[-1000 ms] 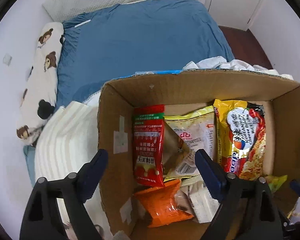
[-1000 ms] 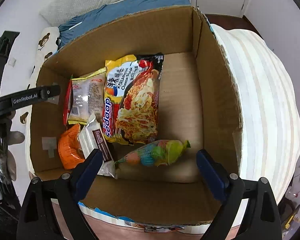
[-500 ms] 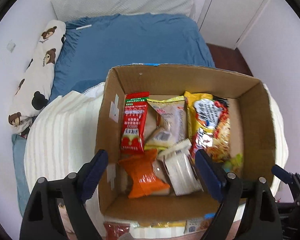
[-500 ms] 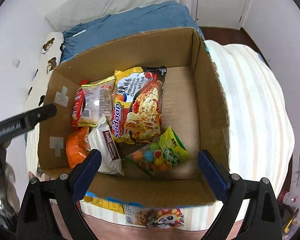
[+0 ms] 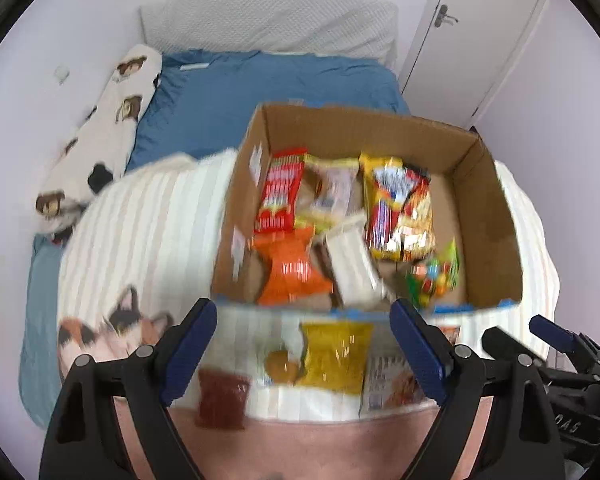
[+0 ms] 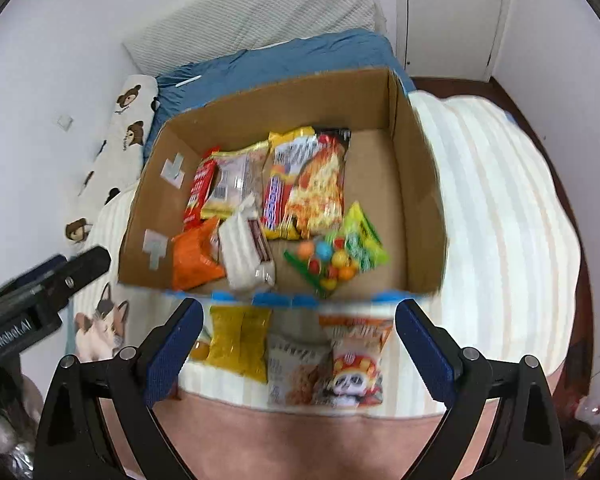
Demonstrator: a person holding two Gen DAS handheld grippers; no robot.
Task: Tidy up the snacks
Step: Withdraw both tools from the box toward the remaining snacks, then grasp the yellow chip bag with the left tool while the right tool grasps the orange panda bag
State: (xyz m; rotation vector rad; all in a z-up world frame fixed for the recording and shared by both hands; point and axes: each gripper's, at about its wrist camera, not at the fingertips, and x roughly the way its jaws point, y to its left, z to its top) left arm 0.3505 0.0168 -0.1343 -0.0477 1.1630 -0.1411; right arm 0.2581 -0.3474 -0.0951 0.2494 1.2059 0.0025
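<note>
An open cardboard box (image 5: 488,216) (image 6: 416,200) sits on a striped blanket and holds several snacks: a red packet (image 5: 278,196), an orange packet (image 6: 194,258), a white wrapped bar (image 6: 244,252), a noodle packet (image 6: 308,184) and a bag of coloured candy balls (image 6: 336,252). In front of the box lie a yellow packet (image 5: 334,356) (image 6: 238,344), a dark red packet (image 5: 222,400), a beige packet (image 6: 296,372) and a panda packet (image 6: 354,364). My left gripper (image 5: 302,350) and right gripper (image 6: 296,354) are open and empty above these loose packets.
The striped blanket (image 6: 496,208) with a cat print (image 5: 112,332) covers the near part of a blue bed (image 5: 260,88). A bear-print pillow (image 5: 96,140) lies along the left wall. A white door (image 5: 476,32) stands at the back right.
Both grippers have pulled back and up from the box. The loose packets in front of the box have come into view. The candy bag now lies flat inside the box.
</note>
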